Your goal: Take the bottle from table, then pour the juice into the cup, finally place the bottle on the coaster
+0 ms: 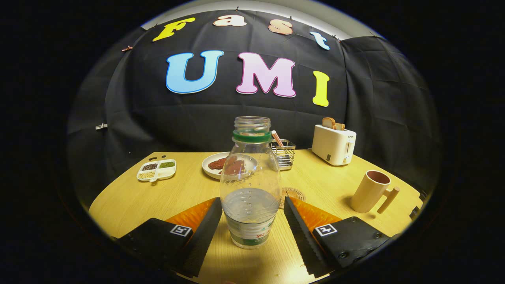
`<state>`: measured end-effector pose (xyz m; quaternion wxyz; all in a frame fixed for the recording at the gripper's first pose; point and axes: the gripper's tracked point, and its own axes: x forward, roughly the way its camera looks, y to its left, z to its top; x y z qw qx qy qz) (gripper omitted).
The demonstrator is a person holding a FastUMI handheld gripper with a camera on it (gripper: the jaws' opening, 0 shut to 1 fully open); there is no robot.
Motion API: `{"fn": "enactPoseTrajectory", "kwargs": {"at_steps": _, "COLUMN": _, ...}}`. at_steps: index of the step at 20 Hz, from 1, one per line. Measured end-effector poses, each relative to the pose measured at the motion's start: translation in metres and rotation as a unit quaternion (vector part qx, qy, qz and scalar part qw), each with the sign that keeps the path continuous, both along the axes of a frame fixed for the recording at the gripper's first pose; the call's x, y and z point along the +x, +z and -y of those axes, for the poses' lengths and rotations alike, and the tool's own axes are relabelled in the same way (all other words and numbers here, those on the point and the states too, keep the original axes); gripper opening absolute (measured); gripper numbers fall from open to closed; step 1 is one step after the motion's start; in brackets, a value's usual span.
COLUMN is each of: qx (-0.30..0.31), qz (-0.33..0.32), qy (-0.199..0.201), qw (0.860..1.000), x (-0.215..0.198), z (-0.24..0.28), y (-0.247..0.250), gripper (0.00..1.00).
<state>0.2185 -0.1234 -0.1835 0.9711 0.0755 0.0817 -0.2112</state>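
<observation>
A clear plastic bottle (250,185) with a green neck ring and no cap stands upright on the wooden table (158,197), holding clear liquid in its lower third. It sits between the fingers of my gripper (251,225). The left finger (205,232) and the right finger (302,232) stand on either side of it with small gaps, so the gripper is open around the bottle. A round brown coaster (294,195) lies just behind the bottle, partly hidden by it. A tan cup (371,191) with a wooden handle stands beyond the right finger, its inside dark.
A white plate with dark red food (221,163) sits behind the bottle. A divided white dish (156,170) lies at the far left. A wire basket (284,154) and a white toaster with bread (334,144) stand at the back right.
</observation>
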Motion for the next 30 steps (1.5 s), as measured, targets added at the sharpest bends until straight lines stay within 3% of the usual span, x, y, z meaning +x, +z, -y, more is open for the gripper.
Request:
{"fn": "enactPoseTrajectory", "kwargs": {"at_steps": 4, "qx": 0.008, "qz": 0.01, "qy": 0.003, "qw": 1.0, "x": 0.005, "z": -0.004, "y": 0.0, "gripper": 0.88}}
{"fn": "enactPoseTrajectory", "kwargs": {"at_steps": 5, "qx": 0.009, "qz": 0.012, "qy": 0.0, "qw": 1.0, "x": 0.005, "z": -0.003, "y": 0.001, "gripper": 0.8}}
{"fn": "enactPoseTrajectory", "kwargs": {"at_steps": 11, "qx": 0.018, "qz": 0.011, "qy": 0.006, "qw": 1.0, "x": 0.008, "z": -0.002, "y": 0.001, "gripper": 0.75}}
{"fn": "enactPoseTrajectory", "kwargs": {"at_steps": 23, "qx": 0.088, "qz": 0.021, "qy": 0.021, "qw": 0.996, "x": -0.015, "z": 0.006, "y": 0.029, "gripper": 0.72}}
{"fn": "enactPoseTrajectory", "kwargs": {"at_steps": 30, "qx": 0.187, "qz": 0.075, "qy": 0.027, "qw": 0.979, "x": -0.034, "z": 0.038, "y": 0.063, "gripper": 0.72}}
